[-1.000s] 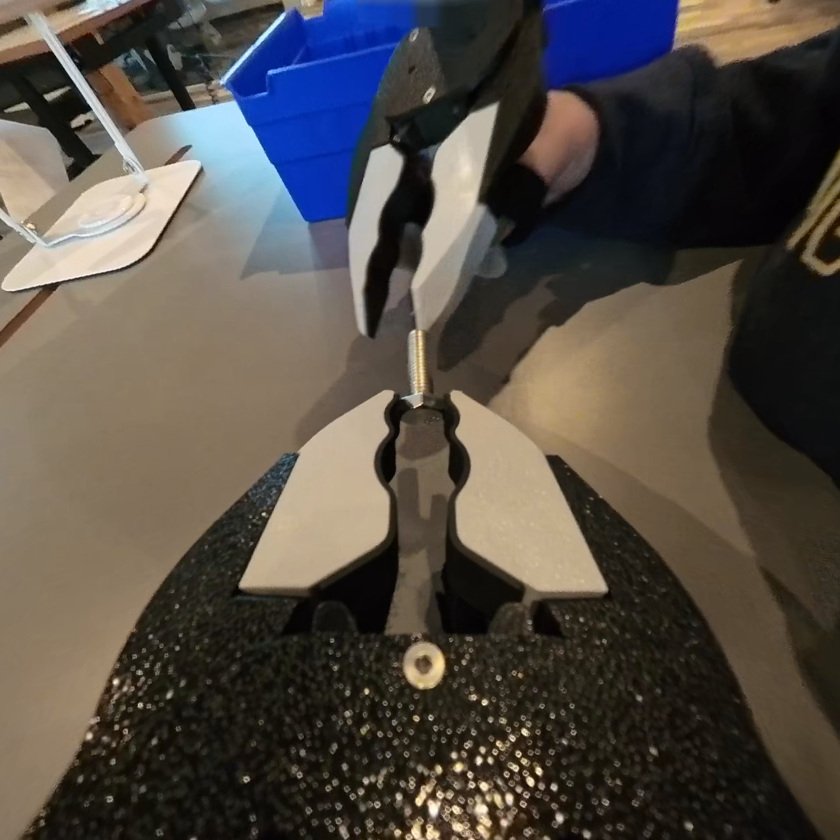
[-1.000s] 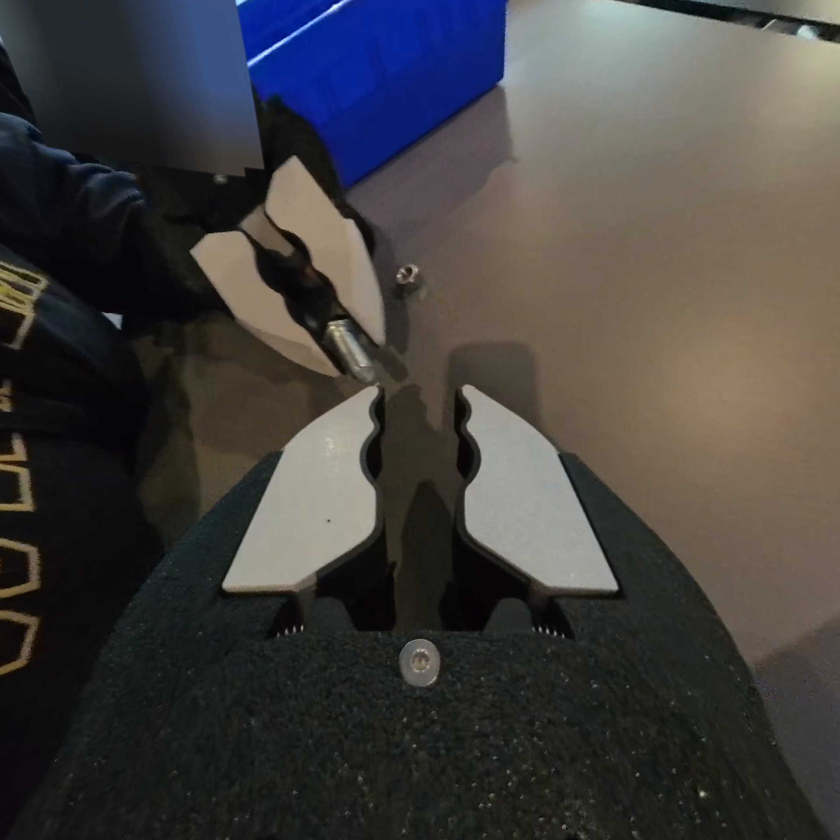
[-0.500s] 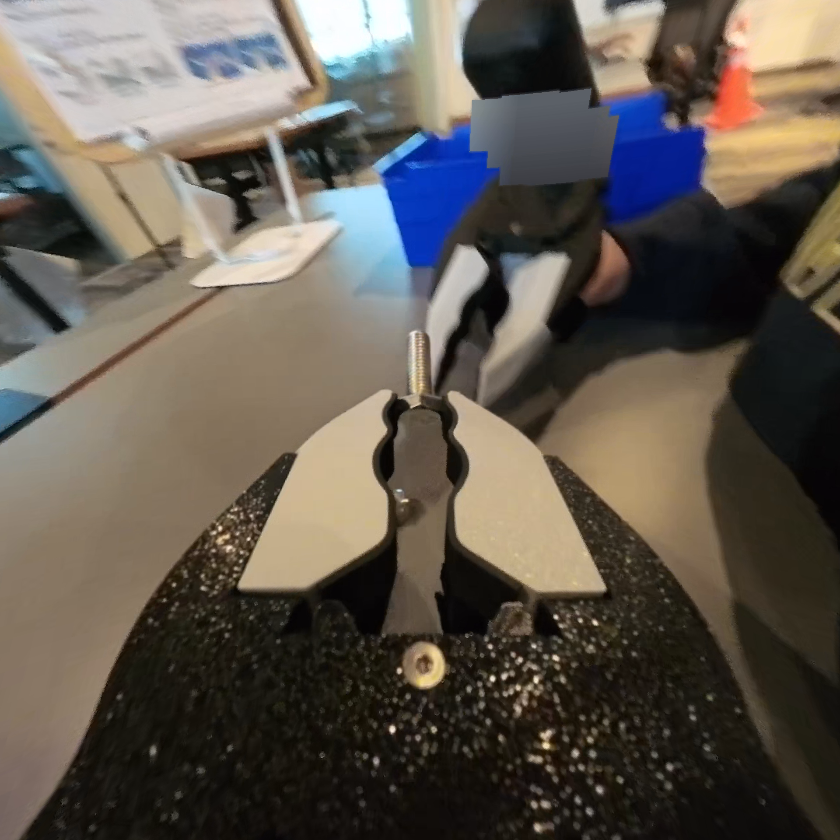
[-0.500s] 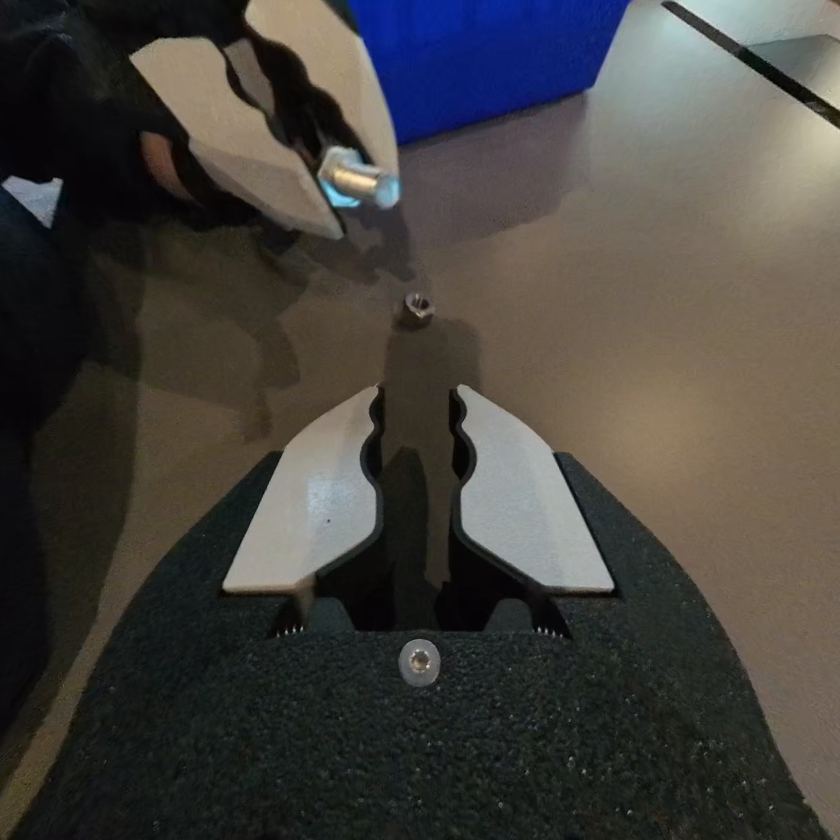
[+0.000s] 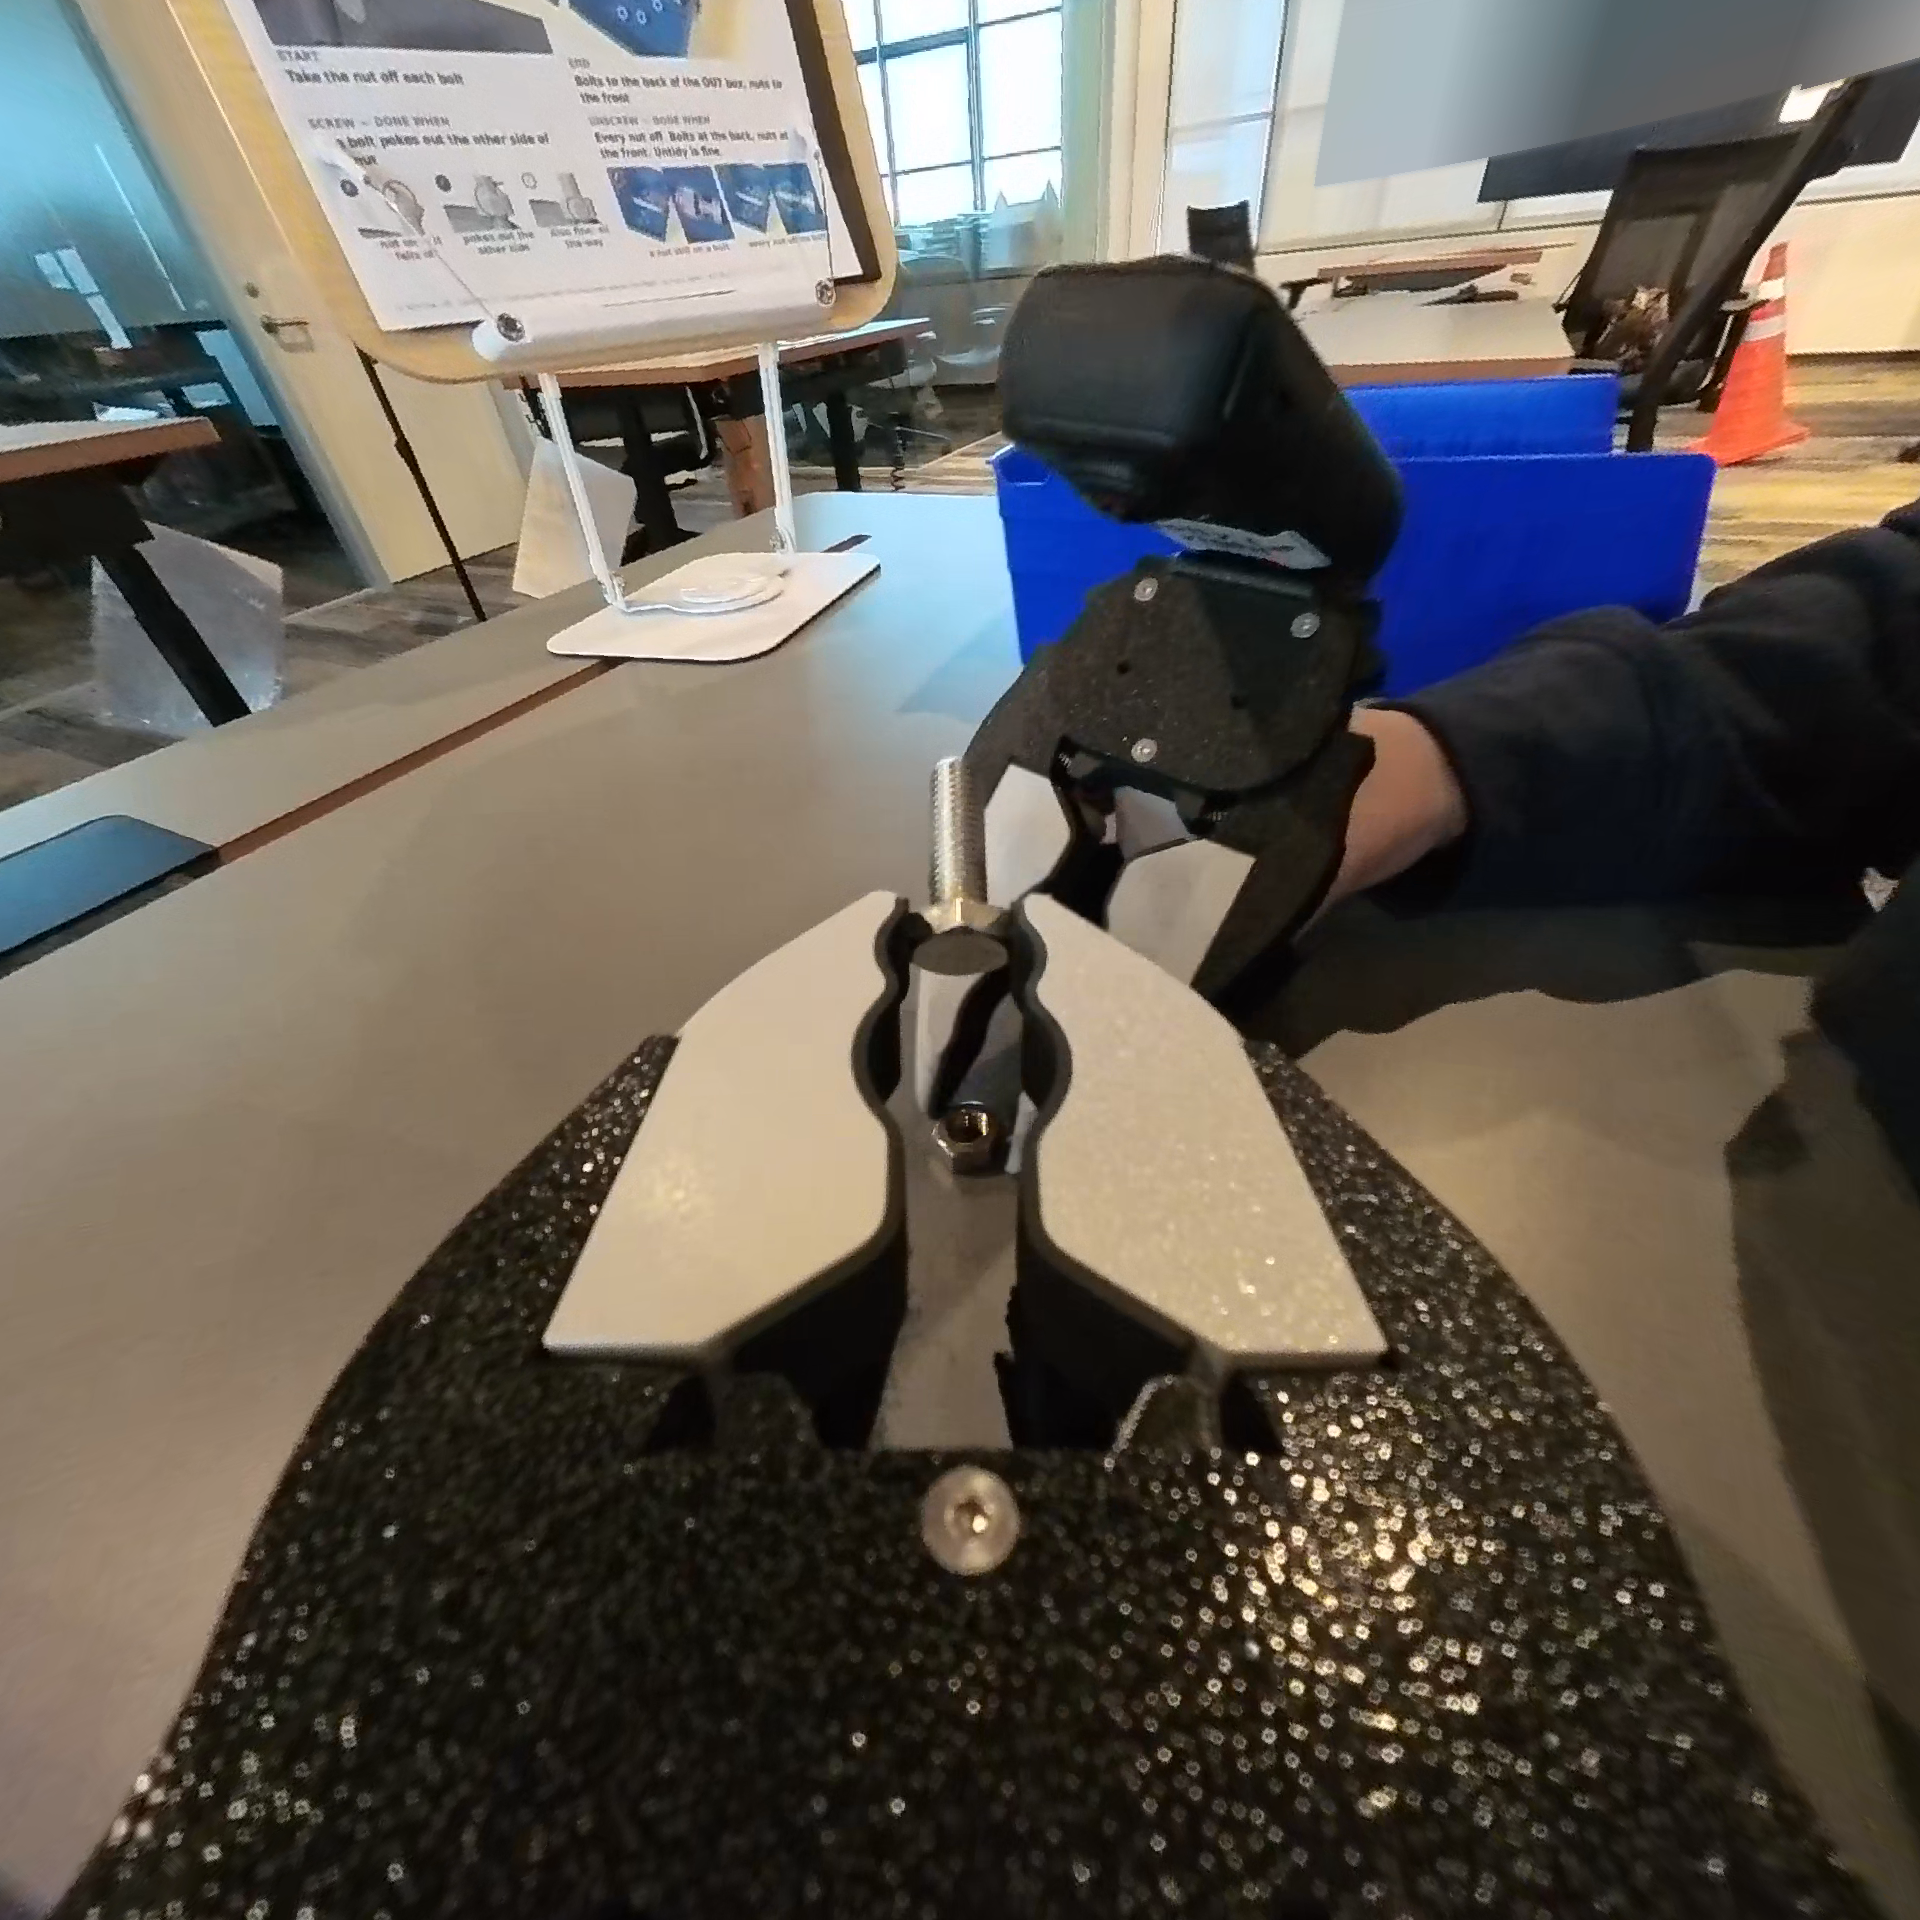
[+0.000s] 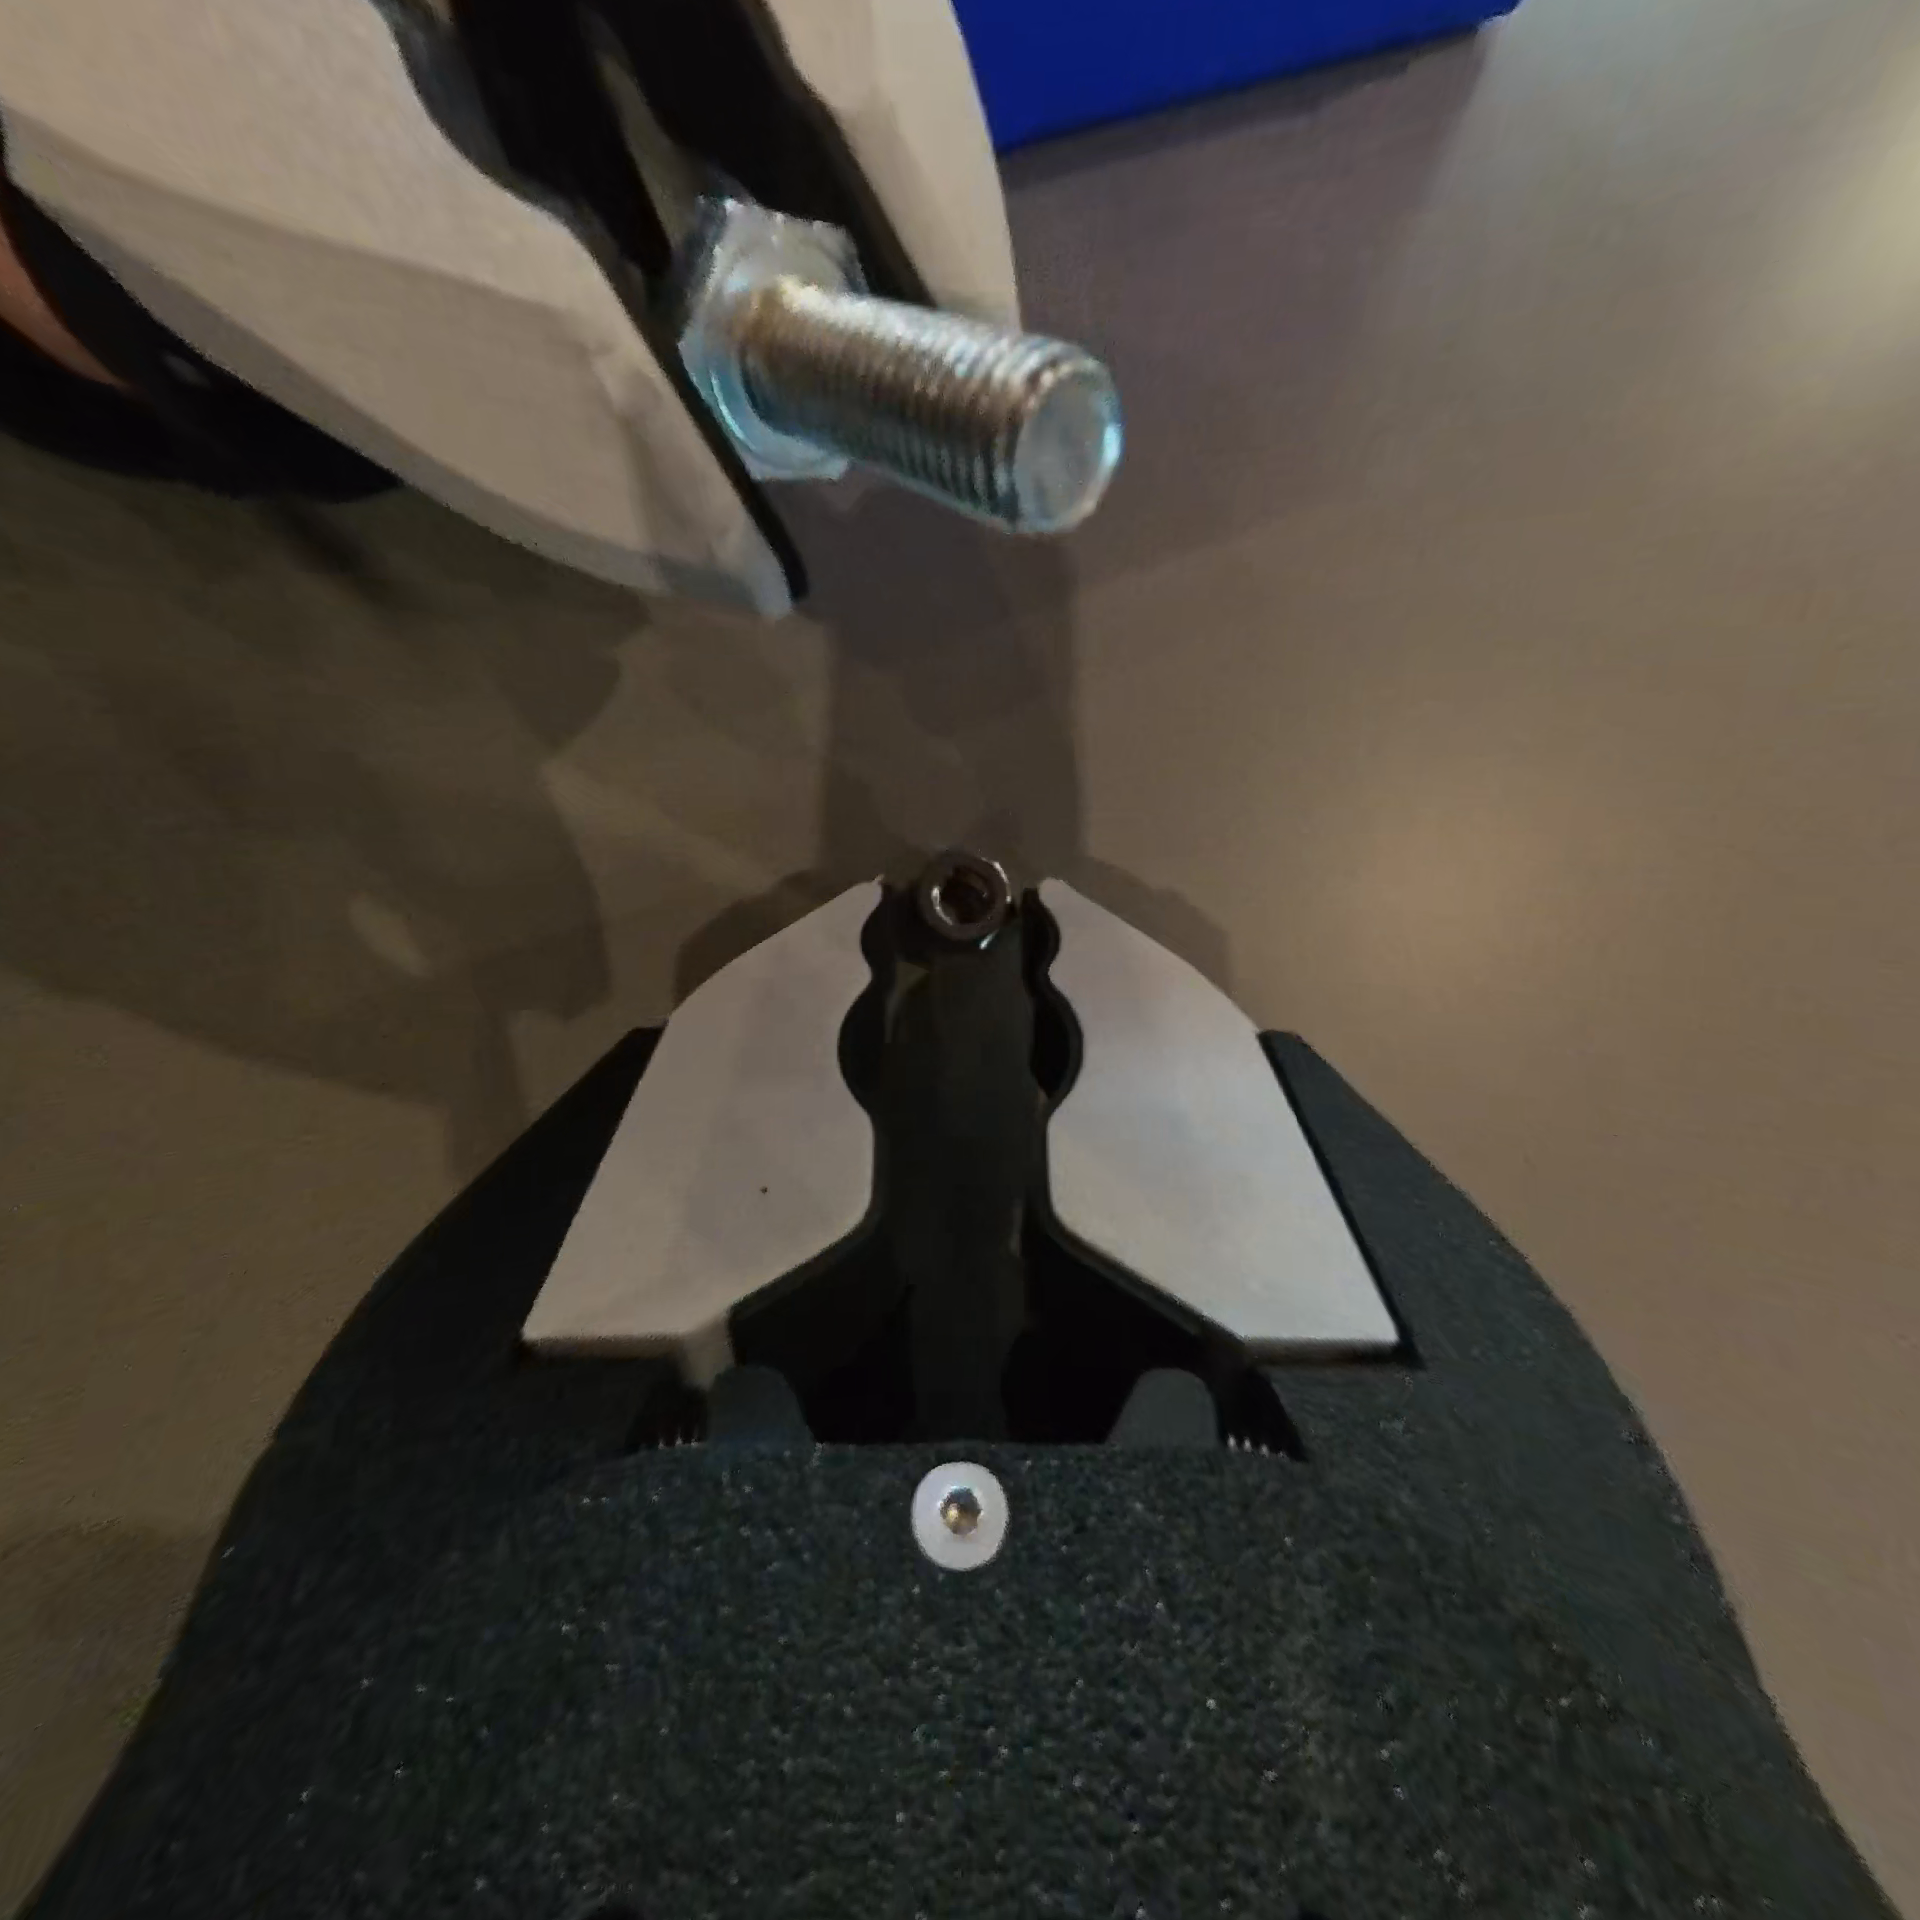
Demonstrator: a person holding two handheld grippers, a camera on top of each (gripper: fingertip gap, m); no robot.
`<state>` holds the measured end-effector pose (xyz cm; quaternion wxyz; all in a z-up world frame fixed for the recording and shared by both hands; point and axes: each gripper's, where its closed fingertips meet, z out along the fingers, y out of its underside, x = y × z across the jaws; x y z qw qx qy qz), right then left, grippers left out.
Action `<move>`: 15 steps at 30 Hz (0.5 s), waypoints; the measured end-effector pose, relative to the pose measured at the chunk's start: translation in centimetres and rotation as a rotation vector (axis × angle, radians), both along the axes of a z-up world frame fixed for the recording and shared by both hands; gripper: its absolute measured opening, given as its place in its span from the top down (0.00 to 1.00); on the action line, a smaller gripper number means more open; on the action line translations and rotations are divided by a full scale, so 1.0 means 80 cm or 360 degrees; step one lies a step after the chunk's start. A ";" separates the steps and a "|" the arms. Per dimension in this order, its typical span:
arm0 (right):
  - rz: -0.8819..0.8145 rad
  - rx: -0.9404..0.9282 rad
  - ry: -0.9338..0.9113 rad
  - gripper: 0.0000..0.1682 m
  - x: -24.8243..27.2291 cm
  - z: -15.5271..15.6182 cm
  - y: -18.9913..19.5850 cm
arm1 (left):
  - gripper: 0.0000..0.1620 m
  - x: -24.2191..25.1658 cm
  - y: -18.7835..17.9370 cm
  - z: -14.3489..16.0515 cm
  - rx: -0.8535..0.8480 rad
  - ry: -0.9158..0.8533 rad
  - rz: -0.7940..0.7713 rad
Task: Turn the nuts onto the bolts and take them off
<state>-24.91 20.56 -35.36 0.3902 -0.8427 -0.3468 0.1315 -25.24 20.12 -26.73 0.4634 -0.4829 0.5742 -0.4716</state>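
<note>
On the grey table [image 5: 416, 987], well in from its edges, a small dark hex nut [image 6: 958, 900] lies flat with its threaded hole facing up. The right gripper [image 6: 961, 914] points down at it, and the nut sits between the two pale fingertips. The jaws are spread, with a thin dark gap showing on each side of the nut, so they frame it without pinching it.

Just above the nut, and clear of the table, the left gripper [image 5: 956, 925] holds a silver bolt [image 5: 951, 831]. Its jaws are pressed onto the bolt's hex head at the very tips of the fingers. In the left wrist view the threaded shank stands upright beyond the fingertips, its end bare. In the right wrist view the same bolt juts out from the left gripper's fingers, above and to the left of the nut, and is slightly blurred. The nut and bolt are apart.

In the left wrist view the nut shows on the table through the gap between the left gripper's fingers. Beyond the bolt rises the black body of the right gripper. A hand [image 5: 1403, 800] in a dark sleeve [image 5: 1662, 748] grips it from the right.

Farther back, towards the far edge of the table, stands a blue bin [image 5: 1507, 551]. Near the far left corner is a white sign stand [image 5: 717, 623] carrying a printed board.
</note>
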 end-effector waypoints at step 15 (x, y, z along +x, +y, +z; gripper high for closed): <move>-0.0344 0.0226 0.0094 0.89 0.052 0.098 -0.051 | 0.89 0.003 -0.009 -0.007 0.0021 0.0058 -0.0053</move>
